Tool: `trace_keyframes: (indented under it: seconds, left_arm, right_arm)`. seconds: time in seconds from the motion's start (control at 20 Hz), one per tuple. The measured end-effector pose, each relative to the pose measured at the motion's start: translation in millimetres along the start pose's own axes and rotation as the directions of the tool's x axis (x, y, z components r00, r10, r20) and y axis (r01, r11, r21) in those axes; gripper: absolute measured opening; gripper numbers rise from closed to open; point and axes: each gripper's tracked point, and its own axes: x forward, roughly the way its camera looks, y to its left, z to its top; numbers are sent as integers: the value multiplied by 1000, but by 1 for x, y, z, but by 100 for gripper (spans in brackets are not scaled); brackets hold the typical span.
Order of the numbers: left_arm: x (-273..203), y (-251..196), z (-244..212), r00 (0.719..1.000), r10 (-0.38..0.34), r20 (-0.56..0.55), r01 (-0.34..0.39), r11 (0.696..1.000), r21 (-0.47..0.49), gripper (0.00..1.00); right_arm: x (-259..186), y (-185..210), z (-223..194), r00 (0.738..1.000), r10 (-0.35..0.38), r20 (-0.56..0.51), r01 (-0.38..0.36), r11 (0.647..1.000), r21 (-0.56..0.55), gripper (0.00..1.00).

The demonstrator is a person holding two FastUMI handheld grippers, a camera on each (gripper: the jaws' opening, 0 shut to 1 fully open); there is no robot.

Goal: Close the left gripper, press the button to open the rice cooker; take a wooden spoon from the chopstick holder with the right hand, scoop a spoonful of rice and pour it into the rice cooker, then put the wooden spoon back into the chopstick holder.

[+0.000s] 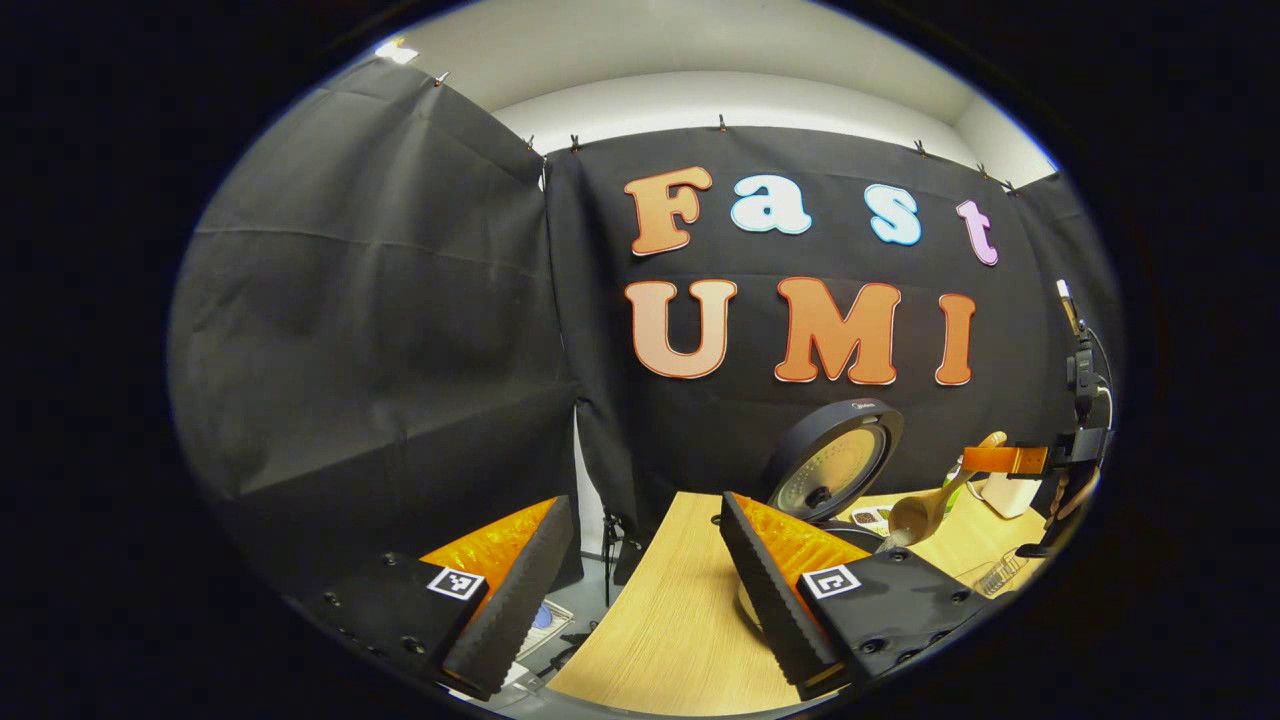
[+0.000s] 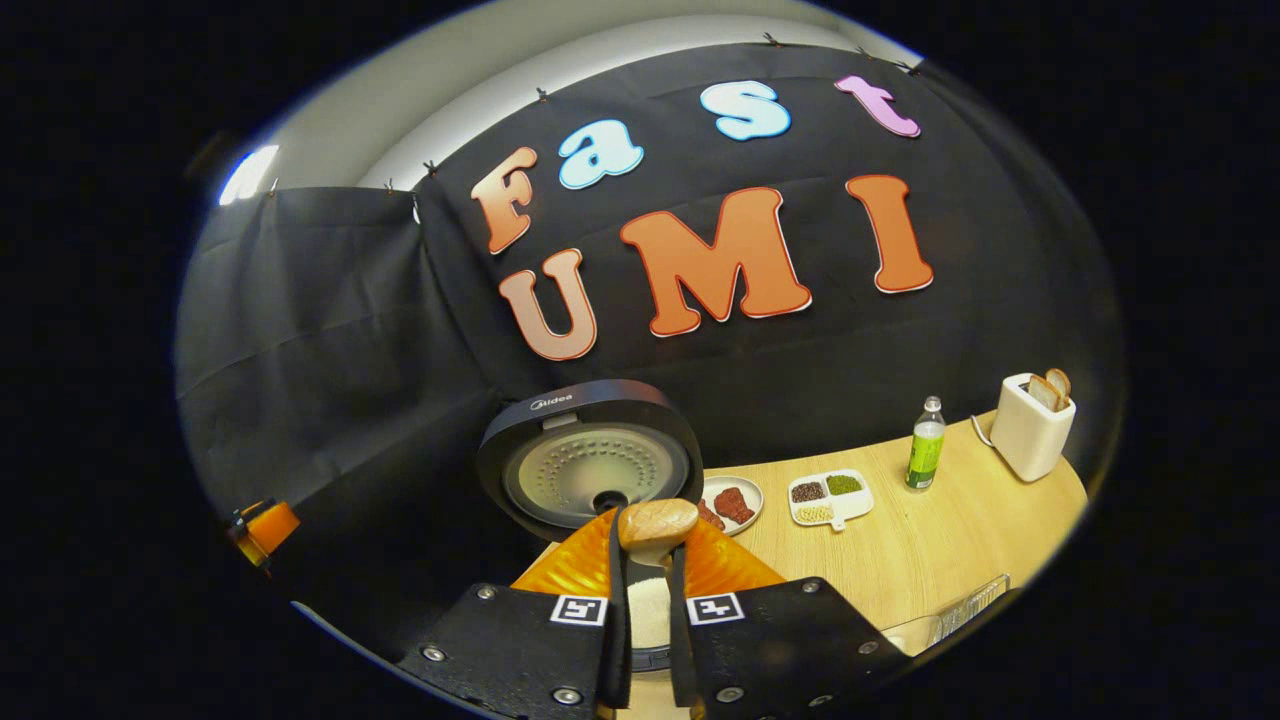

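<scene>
The rice cooker (image 2: 585, 470) stands with its round lid (image 1: 830, 470) raised. My right gripper (image 2: 648, 525) is shut on the wooden spoon (image 2: 657, 520), held just in front of the lid. White rice (image 2: 648, 610) shows below, between the fingers. In the left gripper view the spoon (image 1: 922, 512) tilts bowl-down over the cooker, gripped by the right gripper (image 1: 1005, 460). My left gripper (image 1: 645, 505) stands open over the table's left end with nothing between its fingers. It also appears small at the far left, left gripper (image 2: 262, 530).
On the wooden table (image 2: 940, 550) sit a plate of meat (image 2: 735, 503), a divided dish of beans (image 2: 828, 497), a green bottle (image 2: 925, 455) and a white toaster (image 2: 1030, 430) with bread. A clear container (image 2: 950, 612) lies at the front edge. Beyond the table's left edge is floor (image 1: 560, 625).
</scene>
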Motion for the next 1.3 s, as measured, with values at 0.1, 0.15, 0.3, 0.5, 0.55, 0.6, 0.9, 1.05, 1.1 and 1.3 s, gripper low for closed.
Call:
trace_keyframes:
  seconds: [0.1, 0.15, 0.3, 0.5, 0.55, 0.6, 0.9, 1.05, 1.1, 1.3]
  left_arm:
    - [0, 0, 1, 1000, 1, 1, -1, 1000, 0, 100]
    - [0, 1, 0, 1000, 1, 0, -1, 1000, -2, 100]
    - [1, 1, -2, 1000, -1, -5, 1, 1000, 0, 100]
    - [2, 1, -3, 1000, -2, -7, 2, 1000, 4, 100]
    - [1, 1, -3, 1000, -2, -7, 2, 1000, 6, 100]
    - [1, 1, -3, 1000, -1, -6, 1, 1000, 7, 99]
    - [-1, 2, -3, 1000, -10, 0, 10, 1000, -14, 100]
    - [-6, -7, 9, 998, -51, 44, 53, 997, -48, 97]
    - [-6, -8, 13, 997, -55, 58, 58, 997, -48, 97]
    - [-1, -16, 10, 996, -67, 56, 69, 997, -43, 97]
  right_arm:
    - [0, 2, -3, 1000, 19, -3, -19, 1000, 0, 15]
    - [0, 3, -3, 1000, 25, -2, -25, 1000, -10, 15]
    - [0, 6, -5, 999, 37, 5, -37, 996, -80, 15]
    - [-5, 19, -10, 999, 52, 14, -48, 982, -184, 15]
    - [-5, 20, -12, 999, 53, 15, -49, 978, -203, 15]
    - [-5, 21, -14, 998, 54, 15, -49, 974, -219, 15]
    - [-7, 17, -20, 999, 47, 7, -46, 989, -142, 15]
    - [-7, 3, -20, 1000, 24, 0, -24, 998, -53, 15]
    - [-10, -1, -18, 1000, 17, -1, -17, 1000, -21, 15]
    - [-30, -23, 1, 999, -16, 27, 16, 1000, 20, 15]
